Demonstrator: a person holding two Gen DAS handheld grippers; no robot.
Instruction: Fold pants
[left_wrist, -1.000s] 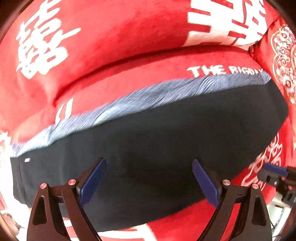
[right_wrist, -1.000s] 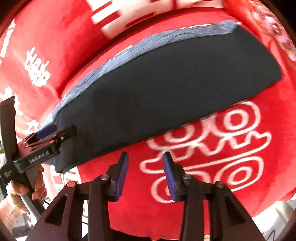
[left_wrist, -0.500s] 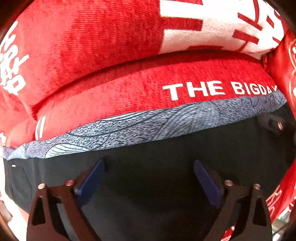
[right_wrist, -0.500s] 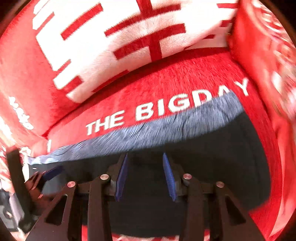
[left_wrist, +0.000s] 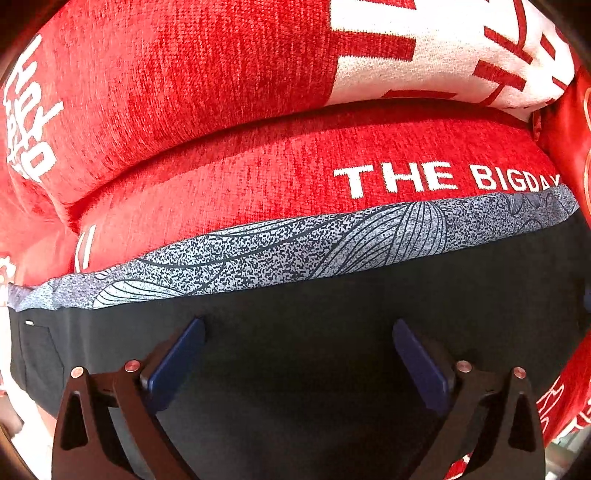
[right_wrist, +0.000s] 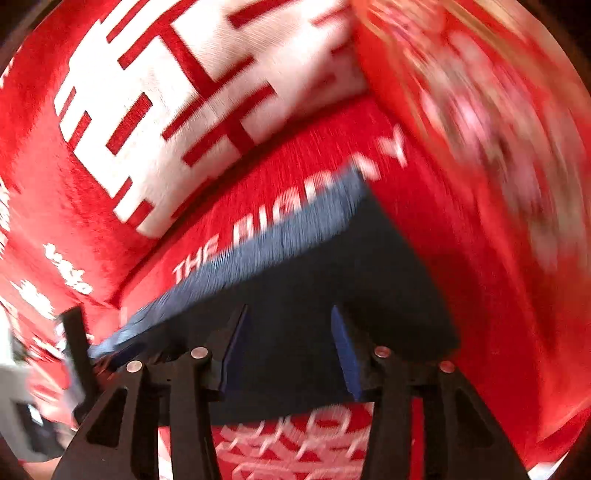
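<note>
pants (left_wrist: 332, 350): smooth matt dark cloth, speckled grey printed band | sofa cover (left_wrist: 184, 92): coarse ribbed red woven cloth, white woven lettering | left gripper (left_wrist: 295, 365): matt black plastic fingers, smooth blue pads (left_wrist: 173, 365), shiny metal rivets

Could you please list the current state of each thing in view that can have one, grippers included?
pants: lying flat and folded on the red cover, grey patterned band along the far edge, not gripped.
left gripper: open wide, fingers over the dark cloth, holding nothing.
right gripper: open, over the near part of the pants, holding nothing; view blurred.
red cover: spread under the pants, "THE BIGDAY" lettering showing.
</note>
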